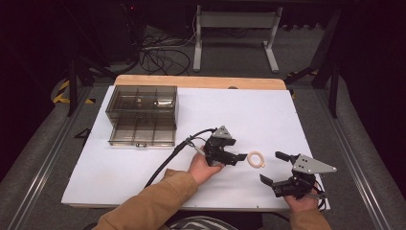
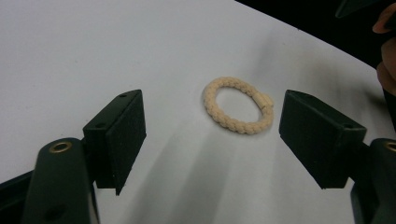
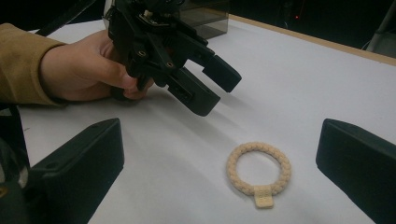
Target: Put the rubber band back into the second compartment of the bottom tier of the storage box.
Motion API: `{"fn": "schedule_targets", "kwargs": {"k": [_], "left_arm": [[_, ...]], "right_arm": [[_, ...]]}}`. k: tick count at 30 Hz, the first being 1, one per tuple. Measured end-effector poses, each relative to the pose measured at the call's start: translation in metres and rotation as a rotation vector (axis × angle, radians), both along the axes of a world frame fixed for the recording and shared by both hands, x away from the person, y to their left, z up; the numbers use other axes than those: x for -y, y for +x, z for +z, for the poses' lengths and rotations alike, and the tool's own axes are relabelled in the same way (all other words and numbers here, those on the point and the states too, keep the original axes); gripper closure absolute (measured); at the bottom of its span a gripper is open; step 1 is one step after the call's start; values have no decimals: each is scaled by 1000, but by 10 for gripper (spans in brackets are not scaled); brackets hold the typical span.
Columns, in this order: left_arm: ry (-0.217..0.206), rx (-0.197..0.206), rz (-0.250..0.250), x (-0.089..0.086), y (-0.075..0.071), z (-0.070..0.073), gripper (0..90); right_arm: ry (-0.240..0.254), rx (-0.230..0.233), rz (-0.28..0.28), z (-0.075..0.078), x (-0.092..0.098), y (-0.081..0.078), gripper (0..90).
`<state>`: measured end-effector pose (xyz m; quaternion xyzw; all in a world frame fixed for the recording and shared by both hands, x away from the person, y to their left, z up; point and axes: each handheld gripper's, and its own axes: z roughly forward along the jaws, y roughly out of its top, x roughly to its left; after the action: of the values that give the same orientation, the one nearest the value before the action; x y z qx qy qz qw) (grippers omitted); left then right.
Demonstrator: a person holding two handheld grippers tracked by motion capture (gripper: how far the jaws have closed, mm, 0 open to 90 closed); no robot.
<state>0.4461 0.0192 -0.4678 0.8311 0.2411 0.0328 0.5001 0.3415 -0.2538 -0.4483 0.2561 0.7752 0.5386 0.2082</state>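
Cream braided ring (image 1: 256, 159) lies flat on white table (image 1: 268, 115), ungrasped, between both grippers. Left gripper (image 1: 238, 156) just beside it, jaws apart; right gripper (image 1: 273, 168) gaping. Pickup apparently not begun.

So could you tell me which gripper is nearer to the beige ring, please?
Left. The left gripper is open right beside the ring, just short of it. The right gripper is also open, but farther off on the ring's other side.
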Motion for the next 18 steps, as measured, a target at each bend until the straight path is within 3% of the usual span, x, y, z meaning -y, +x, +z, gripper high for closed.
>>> {"fn": "schedule_targets", "kwargs": {"k": [18], "left_arm": [[52,-68,43,22,4,-4,329]], "right_arm": [[-2,-3,3,0,-1,0,17]]}}
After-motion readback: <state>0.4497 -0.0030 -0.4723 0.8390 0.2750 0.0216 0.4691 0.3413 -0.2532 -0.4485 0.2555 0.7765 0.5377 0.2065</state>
